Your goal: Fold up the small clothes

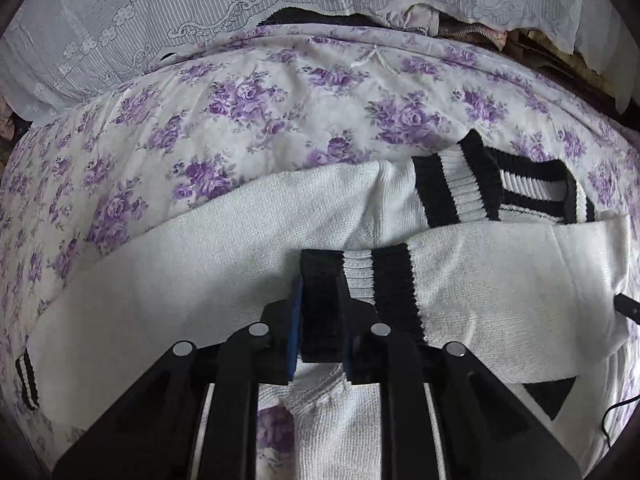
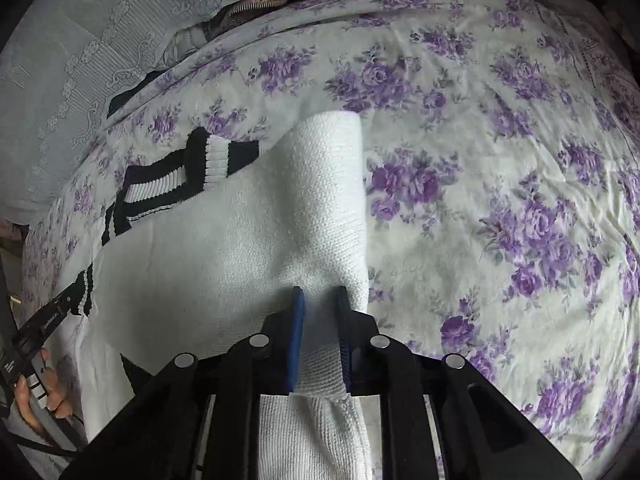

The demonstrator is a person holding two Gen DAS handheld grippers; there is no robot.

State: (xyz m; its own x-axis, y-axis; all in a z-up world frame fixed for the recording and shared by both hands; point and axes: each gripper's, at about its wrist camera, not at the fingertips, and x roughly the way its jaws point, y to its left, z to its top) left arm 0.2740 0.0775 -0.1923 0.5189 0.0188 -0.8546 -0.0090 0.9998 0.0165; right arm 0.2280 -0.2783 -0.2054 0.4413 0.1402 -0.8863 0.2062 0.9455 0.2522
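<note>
Left wrist view: the left gripper (image 1: 320, 312) points steeply down at a white knit sweater (image 1: 224, 240) spread on a bed (image 1: 280, 92) with a purple floral cover. Its jaws are clamped on the black end band of a cuff (image 1: 362, 276), which carries black and white stripes; the dark fabric fills the gap between the blue pads (image 1: 296, 320). That sleeve (image 1: 500, 284) lies across the sweater body toward the right edge of the bed. The striped collar (image 1: 496, 184) lies beyond it, toward the far edge of the bed. A striped hem band (image 1: 26, 380) shows near the left edge of the view. Lace curtain fabric (image 1: 120, 20) hangs beyond the far edge of the bed.

Right wrist view: the right gripper (image 2: 320, 320) also points steeply down. Its jaws are closed on a bunched fold of white sweater (image 2: 224, 248) fabric, which passes between the blue pads (image 2: 297, 320) and runs below them. From the grip, a band of white knit rises away toward the middle of the bed (image 2: 500, 160). The collar (image 2: 192, 172) lies to the left of this band. At the left edge of the view, a hand (image 2: 40, 392) holds the other gripper's handle, beside the striped cuff (image 2: 84, 292).
</note>
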